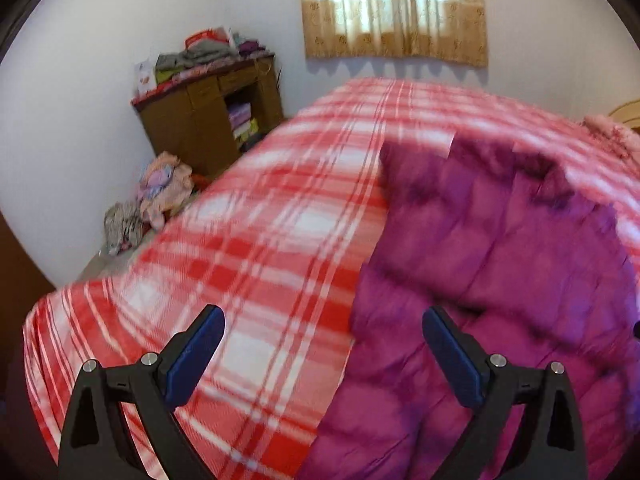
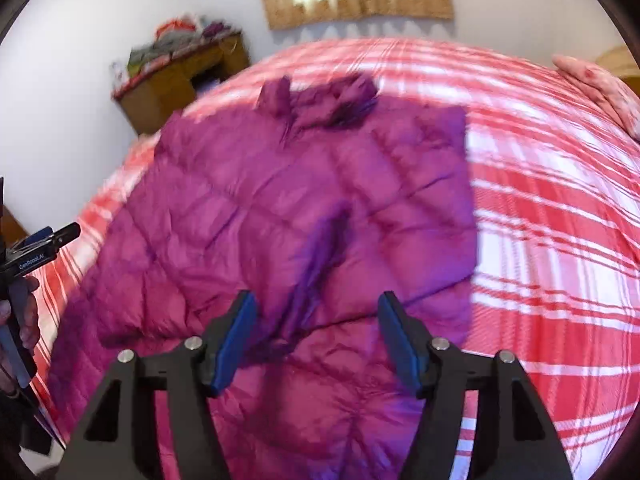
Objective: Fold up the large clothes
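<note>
Left gripper [image 1: 323, 340], jaws spread wide, nothing between them. Right gripper [image 2: 317, 328], jaws partly apart, angled downward, gripping nothing. A hand [image 2: 18, 312] grasps the left gripper's handle.

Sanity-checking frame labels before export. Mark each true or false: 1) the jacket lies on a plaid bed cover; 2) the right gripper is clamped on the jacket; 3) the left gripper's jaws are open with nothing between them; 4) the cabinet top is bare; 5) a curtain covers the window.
1) True. The purple quilted jacket lies spread on the red and white plaid bed cover.
2) False. The right gripper hangs above the jacket with its jaws apart, gripping no cloth.
3) True. The left gripper is open, empty, above the bed cover beside the jacket's edge.
4) False. The wooden cabinet has clothes piled on top.
5) True. A beige curtain hangs over the window.
</note>
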The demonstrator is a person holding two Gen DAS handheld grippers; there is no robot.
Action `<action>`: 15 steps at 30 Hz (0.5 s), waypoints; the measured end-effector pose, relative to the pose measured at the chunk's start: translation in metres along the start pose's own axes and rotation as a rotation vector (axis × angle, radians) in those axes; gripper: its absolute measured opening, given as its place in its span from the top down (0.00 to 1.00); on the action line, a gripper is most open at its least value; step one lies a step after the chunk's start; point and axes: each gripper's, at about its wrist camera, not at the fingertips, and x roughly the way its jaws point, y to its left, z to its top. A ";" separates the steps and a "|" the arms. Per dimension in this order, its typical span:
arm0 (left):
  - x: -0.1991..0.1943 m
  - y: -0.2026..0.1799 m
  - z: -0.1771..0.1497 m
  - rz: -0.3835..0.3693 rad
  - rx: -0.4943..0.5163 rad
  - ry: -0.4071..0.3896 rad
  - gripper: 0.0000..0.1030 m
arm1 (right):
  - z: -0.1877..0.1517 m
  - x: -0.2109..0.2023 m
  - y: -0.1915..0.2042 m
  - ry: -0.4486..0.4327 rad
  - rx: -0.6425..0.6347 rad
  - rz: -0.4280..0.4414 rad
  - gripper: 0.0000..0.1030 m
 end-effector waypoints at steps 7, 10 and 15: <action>0.014 -0.044 0.071 -0.022 -0.010 -0.078 0.03 | 0.034 -0.029 0.005 -0.123 0.035 -0.026 0.72; 0.055 -0.066 0.076 0.013 -0.017 -0.048 0.03 | 0.044 -0.001 0.029 -0.111 -0.011 0.021 0.72; 0.127 -0.081 0.048 0.070 -0.019 0.086 0.03 | 0.032 0.044 0.039 -0.044 -0.030 0.014 0.73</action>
